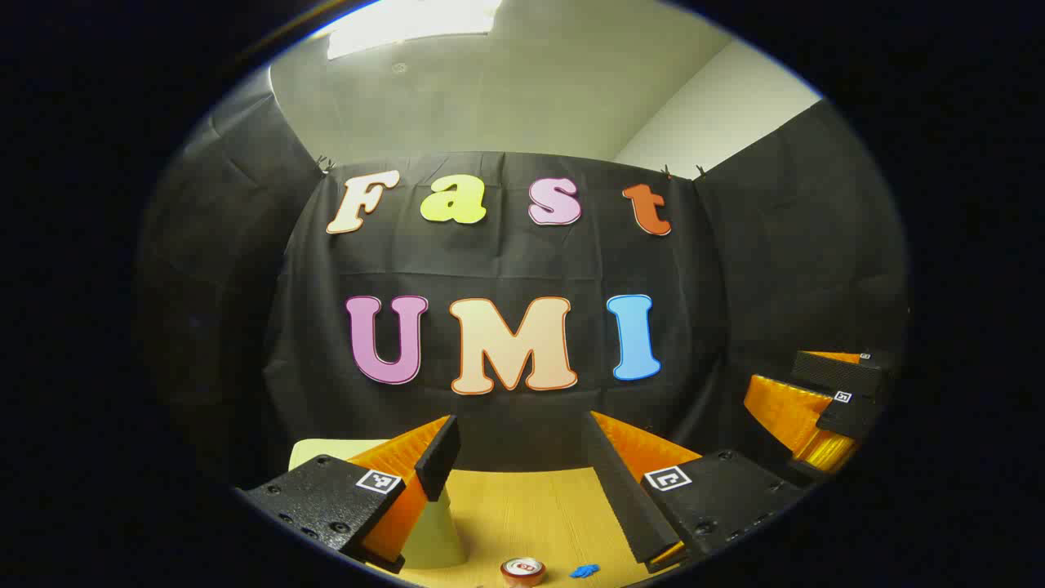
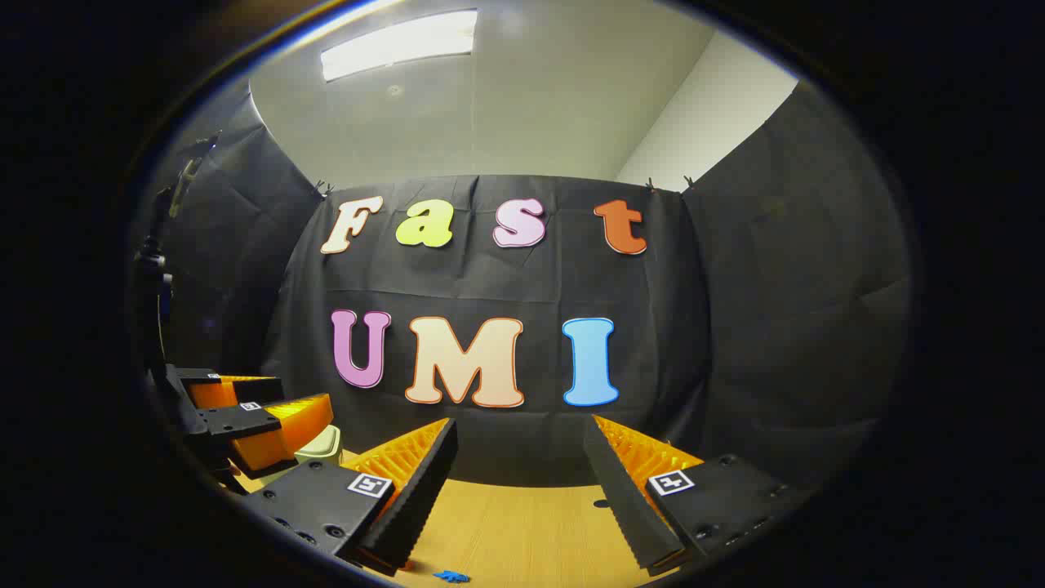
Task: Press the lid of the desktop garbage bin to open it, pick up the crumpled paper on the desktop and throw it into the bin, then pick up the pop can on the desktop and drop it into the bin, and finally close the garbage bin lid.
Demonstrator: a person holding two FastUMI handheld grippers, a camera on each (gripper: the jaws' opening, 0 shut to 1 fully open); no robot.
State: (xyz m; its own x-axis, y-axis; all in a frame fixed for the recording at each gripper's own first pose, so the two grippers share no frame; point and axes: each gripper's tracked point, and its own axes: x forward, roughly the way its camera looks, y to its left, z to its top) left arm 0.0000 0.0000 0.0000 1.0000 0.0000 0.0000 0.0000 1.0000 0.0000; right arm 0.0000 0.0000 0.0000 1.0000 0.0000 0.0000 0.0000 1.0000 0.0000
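Left gripper (image 1: pixel 522 457) agape, empty, above tabletop (image 1: pixel 531 506). Pale bin (image 1: pixel 433 531) just behind its left finger. Pop can (image 1: pixel 522 569) upright near lower edge, blue scrap (image 1: pixel 584 570) beside it. Right gripper (image 2: pixel 518 461) likewise agape, empty; bin (image 2: pixel 320 445) at left.

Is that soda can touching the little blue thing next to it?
Apart. The left gripper view shows bare table between the pop can and the blue scrap.
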